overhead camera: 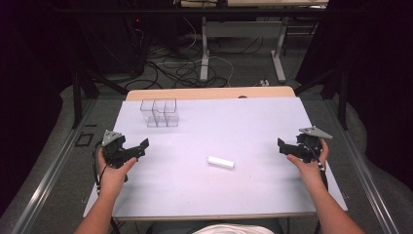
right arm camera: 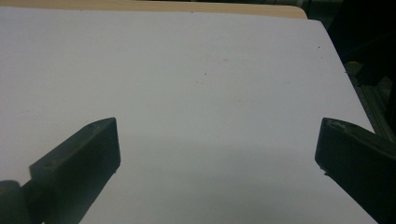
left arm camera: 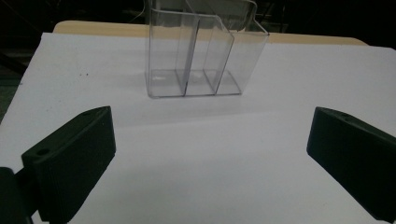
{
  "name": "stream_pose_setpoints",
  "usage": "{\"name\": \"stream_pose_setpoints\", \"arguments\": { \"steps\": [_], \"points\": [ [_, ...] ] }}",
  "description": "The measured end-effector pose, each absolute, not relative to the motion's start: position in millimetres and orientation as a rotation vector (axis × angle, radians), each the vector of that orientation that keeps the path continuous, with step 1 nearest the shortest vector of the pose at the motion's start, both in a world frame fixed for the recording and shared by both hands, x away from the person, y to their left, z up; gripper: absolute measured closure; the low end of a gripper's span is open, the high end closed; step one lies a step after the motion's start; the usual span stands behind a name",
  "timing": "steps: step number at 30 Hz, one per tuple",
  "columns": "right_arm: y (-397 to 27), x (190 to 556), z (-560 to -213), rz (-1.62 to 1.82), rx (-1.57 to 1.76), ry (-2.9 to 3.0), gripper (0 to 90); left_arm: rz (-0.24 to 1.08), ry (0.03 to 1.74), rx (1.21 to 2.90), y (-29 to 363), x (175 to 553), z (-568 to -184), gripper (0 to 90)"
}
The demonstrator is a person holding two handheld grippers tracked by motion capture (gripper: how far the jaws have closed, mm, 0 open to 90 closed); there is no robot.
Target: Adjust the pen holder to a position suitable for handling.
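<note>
A small white block [overhead camera: 220,162] lies flat on the white table sheet [overhead camera: 234,126], a little right of the middle and towards the front. A clear plastic organiser with several open compartments [overhead camera: 159,112] [left arm camera: 201,51] stands at the back left. My left gripper [overhead camera: 138,148] [left arm camera: 210,144] hovers at the sheet's left edge, its jaws wide apart and empty, facing the organiser. At the right edge my right gripper [overhead camera: 282,145] [right arm camera: 217,154] is held open too, with only bare sheet between its jaws.
The sheet covers a wooden tabletop whose far edge [overhead camera: 209,92] shows behind it. Beyond the table, cables [overhead camera: 180,68] and metal desk legs [overhead camera: 204,53] lie on the floor. A rail [overhead camera: 53,170] runs along the left side.
</note>
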State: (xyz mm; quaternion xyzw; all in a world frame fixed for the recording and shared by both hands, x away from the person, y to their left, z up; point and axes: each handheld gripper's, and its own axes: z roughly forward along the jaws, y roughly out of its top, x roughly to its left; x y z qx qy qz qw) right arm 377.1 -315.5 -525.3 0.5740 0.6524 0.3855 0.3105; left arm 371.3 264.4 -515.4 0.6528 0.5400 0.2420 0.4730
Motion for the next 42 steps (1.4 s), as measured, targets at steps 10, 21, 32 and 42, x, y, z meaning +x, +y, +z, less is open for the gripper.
{"name": "stream_pose_setpoints", "arguments": {
  "steps": [10, 21, 32, 42],
  "points": [
    [-312.5, 376.5, -527.9, 1.019, 1.49, 1.746, 0.6, 0.596, 1.314, 1.583, 257.2, 382.7, -497.7, 2.9],
    [-310.7, 375.1, -527.9, 1.026, 1.481, 1.761, 2.9, 0.631, 1.305, 1.569, 252.2, 404.6, -467.6, 6.7],
    [-311.2, 374.4, -529.0, 1.03, 1.497, 1.755, 5.9, 0.679, 1.322, 1.597, 246.6, 432.2, -444.8, 15.7],
    [-310.4, 374.6, -529.9, 1.027, 1.502, 1.76, 6.2, 0.705, 1.362, 1.596, 245.6, 454.0, -436.6, 21.1]
  ]
}}
